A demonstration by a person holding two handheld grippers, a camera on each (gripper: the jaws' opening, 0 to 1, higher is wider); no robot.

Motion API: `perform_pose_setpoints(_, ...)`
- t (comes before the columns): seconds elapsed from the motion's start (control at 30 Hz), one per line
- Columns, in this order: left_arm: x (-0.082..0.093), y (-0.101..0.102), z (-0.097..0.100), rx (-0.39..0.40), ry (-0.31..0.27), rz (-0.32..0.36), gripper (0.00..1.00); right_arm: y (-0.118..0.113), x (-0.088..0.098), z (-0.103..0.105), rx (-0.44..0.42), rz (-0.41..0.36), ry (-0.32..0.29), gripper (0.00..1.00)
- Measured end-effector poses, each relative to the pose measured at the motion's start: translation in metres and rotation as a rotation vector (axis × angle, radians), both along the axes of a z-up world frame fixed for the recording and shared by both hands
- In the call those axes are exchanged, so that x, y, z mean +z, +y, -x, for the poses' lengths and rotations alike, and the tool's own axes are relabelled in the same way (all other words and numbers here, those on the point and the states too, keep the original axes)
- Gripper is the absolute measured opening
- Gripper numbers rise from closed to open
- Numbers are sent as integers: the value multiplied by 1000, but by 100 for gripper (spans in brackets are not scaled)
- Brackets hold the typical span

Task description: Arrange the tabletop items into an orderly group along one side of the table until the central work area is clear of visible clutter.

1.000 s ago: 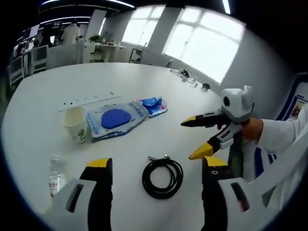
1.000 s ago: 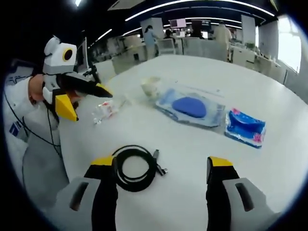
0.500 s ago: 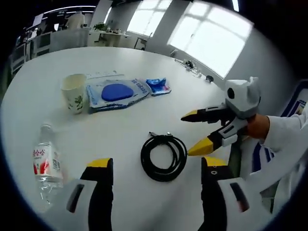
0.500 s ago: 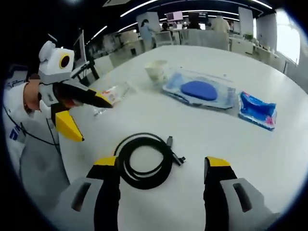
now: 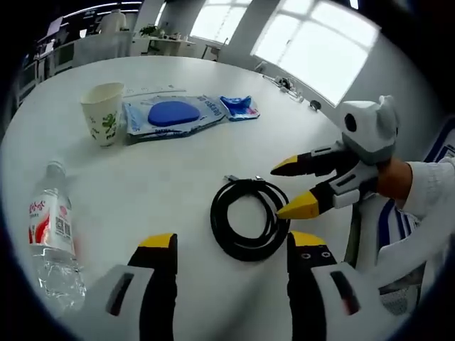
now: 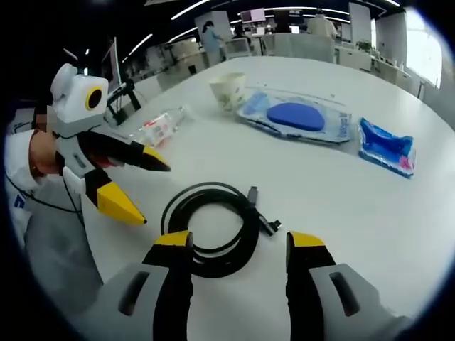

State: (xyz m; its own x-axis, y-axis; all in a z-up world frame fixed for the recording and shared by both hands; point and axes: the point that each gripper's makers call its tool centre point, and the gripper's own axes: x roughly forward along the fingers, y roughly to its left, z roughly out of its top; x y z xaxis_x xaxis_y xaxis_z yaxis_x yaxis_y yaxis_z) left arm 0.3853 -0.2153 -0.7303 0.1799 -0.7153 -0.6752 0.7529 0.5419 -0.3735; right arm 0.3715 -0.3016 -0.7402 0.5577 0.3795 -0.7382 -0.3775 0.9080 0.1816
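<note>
a coiled black cable (image 5: 250,220) with metal plug ends lies on the round white table (image 5: 170,177), the landmark for everything else in the scene. in the left gripper view, the left gripper (image 5: 229,245), yellow-tipped with grey bodies, stands just short of the coil with its jaws spread apart and nothing between them. the right gripper (image 5: 293,186), held by a person in a white sleeve (image 5: 434,192), reaches in from the right of the cable, its yellow tips parted, the lower tip just beside the coil's rim; whether it touches cannot be told.

beyond the cable, toward the windows, a clear plastic pouch holding a blue oval pad (image 5: 170,115) lies flat, with a small blue printed packet (image 5: 240,107) just beside its far end. a cream paper cup with a green leaf print (image 5: 101,112) stands upright next to the pouch's other end. to the left of the cable, well apart from it, a clear plastic water bottle with a red and white label (image 5: 51,234) stands near the table's edge.

in the right gripper view, the right gripper (image 6: 238,249) hovers over the near edge of the cable (image 6: 210,227), jaws apart and holding nothing. the left gripper (image 6: 146,192) comes in from the left of the coil, its tips parted. the pouch (image 6: 298,117), packet (image 6: 387,145), cup (image 6: 227,89) and bottle (image 6: 160,129) sit farther back on the table (image 6: 341,199).
</note>
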Motion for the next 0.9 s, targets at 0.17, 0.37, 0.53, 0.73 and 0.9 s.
perform_pose_setpoints(0.17,-11,-4,-1,2,-9,-31,50,0,-5,0,-5,7,14,36)
perform_pose_setpoints(0.37,-20,-5,2,-15,-18,-75,39,2,-10,3,-1,7,39,22)
perform_pose_setpoints(0.53,-25,-10,4,-12,0,-82,30,-2,-16,3,-18,19,54,17)
perform_pose_setpoints(0.73,-29,-13,4,-6,13,-97,14,-7,-20,3,-40,34,73,10)
perform_pose_setpoints(0.9,-31,-15,6,6,32,-106,10,-8,-19,2,-71,27,76,8)
